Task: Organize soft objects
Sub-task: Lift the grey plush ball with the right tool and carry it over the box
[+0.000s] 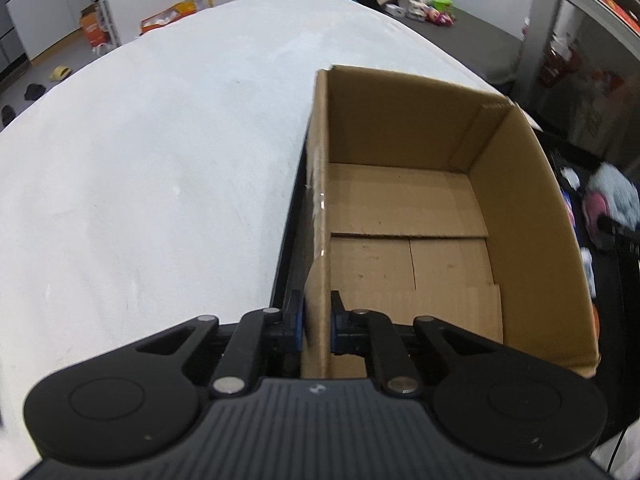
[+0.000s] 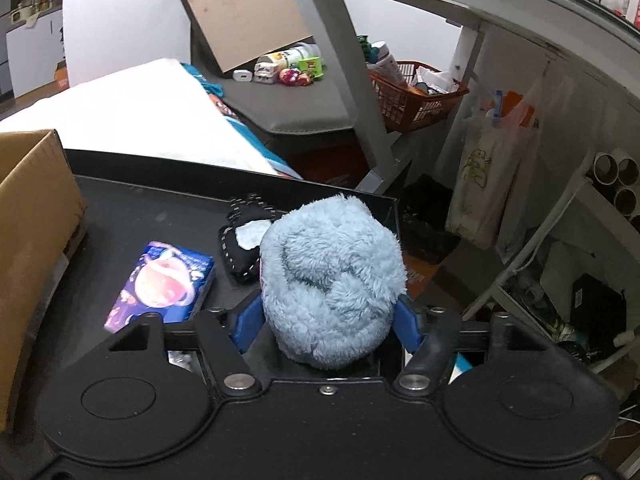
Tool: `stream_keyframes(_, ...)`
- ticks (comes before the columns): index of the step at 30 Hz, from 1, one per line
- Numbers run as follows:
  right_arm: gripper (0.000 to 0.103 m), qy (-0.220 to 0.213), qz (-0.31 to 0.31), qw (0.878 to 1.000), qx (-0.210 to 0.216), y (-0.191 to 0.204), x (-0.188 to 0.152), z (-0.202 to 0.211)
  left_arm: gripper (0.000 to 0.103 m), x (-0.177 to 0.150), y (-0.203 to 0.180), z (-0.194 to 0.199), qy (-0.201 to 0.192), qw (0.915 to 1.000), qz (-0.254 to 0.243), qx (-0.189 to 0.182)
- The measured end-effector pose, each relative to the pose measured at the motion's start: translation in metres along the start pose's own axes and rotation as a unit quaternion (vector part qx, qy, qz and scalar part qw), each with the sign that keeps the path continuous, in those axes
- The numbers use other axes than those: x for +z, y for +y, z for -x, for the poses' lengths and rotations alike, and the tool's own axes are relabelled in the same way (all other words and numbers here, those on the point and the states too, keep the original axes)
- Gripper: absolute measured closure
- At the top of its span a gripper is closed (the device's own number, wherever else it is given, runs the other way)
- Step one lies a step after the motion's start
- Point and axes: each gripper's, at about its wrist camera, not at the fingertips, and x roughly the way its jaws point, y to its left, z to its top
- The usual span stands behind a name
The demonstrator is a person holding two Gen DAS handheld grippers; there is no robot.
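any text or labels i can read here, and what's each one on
None reads clearly in either view.
Purple packet: printed artwork and small lettering, too blurred to read.
Cardboard box: faint embossed marking near the far inner corner, illegible.
Left gripper body: small white logo, no legible letters.
Blue plush toy: no text.
Background bottles, packets and the hanging plastic bag: print too small.

Right hand-held gripper clamped on a fluffy light-blue plush toy, blue pads pressing both sides. Beyond it on the black table: a purple box lying flat, a black pouch with a white patch just behind the plush. Cardboard box at left edge.
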Motion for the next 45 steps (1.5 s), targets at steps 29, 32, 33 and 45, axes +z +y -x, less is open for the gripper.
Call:
stream_keyframes(29, 0.041, 0.027, -0.03, 0.998, 0.043, 0.028, 0.02, 0.104, 0.091, -0.006, 0.004, 0.004, 0.012, 0.999, -0.041, -0.013)
stream_keyframes(32, 0.041, 0.025, -0.031, 0.998, 0.044, 0.035, 0.024, 0.114, 0.091, -0.006, 0.008, 0.003, 0.012, 0.9988, -0.042, -0.02)
stream_keyframes(33, 0.041, 0.025, -0.036, 0.998, 0.048, 0.037, 0.025, 0.117, 0.091, -0.006, 0.01, 0.003, 0.013, 0.9989, -0.04, -0.023)
stream_keyframes(45, 0.041, 0.015, -0.03, 0.996, 0.078, 0.092, 0.041, 0.148, 0.088, -0.01, 0.024, -0.002, -0.015, 0.9967, -0.037, -0.071)
